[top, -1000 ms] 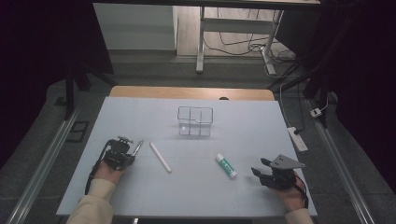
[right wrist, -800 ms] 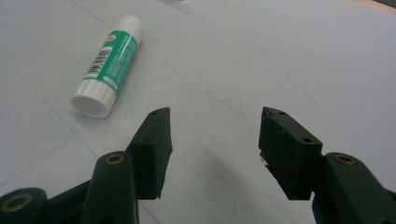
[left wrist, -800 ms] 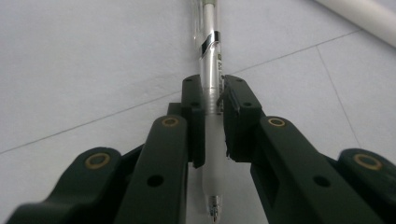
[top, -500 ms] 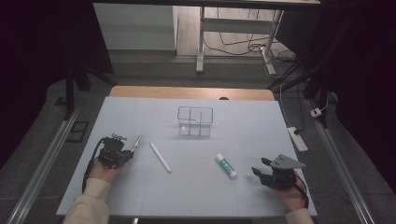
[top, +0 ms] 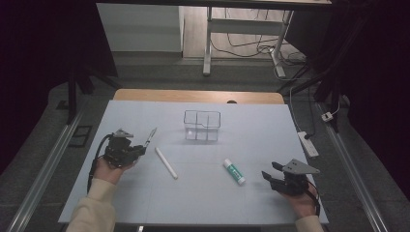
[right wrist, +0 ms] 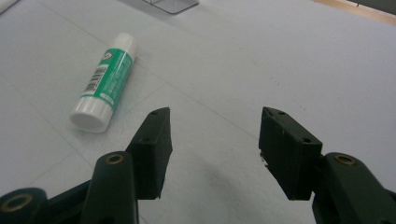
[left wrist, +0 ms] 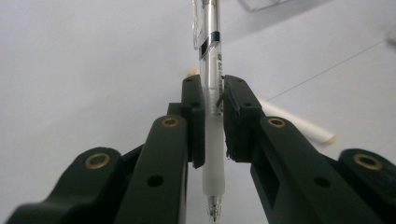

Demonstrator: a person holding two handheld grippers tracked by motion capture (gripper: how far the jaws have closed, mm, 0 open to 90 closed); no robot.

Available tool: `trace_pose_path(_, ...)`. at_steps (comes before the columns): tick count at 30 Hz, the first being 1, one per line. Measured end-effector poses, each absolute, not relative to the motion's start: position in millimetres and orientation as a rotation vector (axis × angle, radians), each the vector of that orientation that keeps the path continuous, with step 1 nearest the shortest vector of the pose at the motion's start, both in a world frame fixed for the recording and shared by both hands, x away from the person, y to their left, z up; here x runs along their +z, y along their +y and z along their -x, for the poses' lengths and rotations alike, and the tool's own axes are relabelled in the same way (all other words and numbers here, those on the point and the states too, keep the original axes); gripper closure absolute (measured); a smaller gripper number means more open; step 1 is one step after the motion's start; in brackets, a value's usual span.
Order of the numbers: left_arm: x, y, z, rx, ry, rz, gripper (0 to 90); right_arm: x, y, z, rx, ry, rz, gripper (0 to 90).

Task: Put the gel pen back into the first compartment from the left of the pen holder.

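One pen point(left wrist: 210, 84) pinched in the left claw point(left wrist: 214, 100), right claw point(right wrist: 212, 135) spread near a glue stick point(right wrist: 105, 81), clear box point(top: 202, 125) seen without contents on the bench point(top: 251, 145).

Table point(top: 251, 145) evenly lit, surroundings dark; soft shadows; near jaws blurred in both gripper views.

The left gripper point(top: 140, 147), clamped on the pen point(top: 151, 136), has drifted slightly away from the white stick point(top: 166, 163), toward the table's left edge
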State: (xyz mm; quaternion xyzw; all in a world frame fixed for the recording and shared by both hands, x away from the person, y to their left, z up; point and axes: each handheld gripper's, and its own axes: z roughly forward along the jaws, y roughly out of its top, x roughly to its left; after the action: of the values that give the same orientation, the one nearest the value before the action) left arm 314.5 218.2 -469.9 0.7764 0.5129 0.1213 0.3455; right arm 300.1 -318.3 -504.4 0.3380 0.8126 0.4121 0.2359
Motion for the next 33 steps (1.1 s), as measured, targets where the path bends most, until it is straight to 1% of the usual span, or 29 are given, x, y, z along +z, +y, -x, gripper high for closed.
trace_pose_path(5,-466,209,-315,0.307,1.256,-2.031,79.7,-505,-318,-300,1.148,2.209,-0.951,43.2)
trace_pose_path(15,-468,199,-311,0.290,1.167,-2.060,79.7,-505,-306,-299,1.151,2.224,-0.929,43.0)
trace_pose_path(33,-464,185,-305,0.201,1.070,-2.079,79.7,-502,-300,-297,1.156,2.236,-0.852,42.9)
